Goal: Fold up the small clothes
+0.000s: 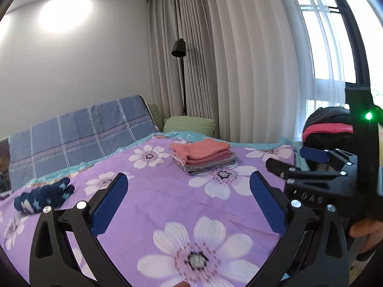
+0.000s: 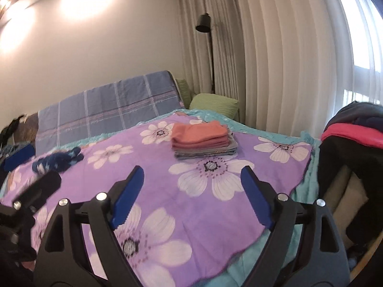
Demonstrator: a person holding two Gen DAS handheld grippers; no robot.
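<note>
Left gripper (image 1: 189,205) jaws stand wide, nothing between them. Right gripper (image 2: 191,196) jaws also wide and empty. Both hover above the purple floral bedspread (image 2: 167,191). A stack of folded clothes (image 1: 203,156), salmon piece on top, rests mid-bed ahead. A crumpled navy star-print garment (image 1: 44,195) lies unfolded at left, well apart from the stack.

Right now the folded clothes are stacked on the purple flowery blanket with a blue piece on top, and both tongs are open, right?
Not quite. The top piece of the folded stack is salmon pink, not blue, as the right wrist view shows. The rest holds: it sits on the purple flowery blanket, and the left tongs and right tongs are both open.
</note>
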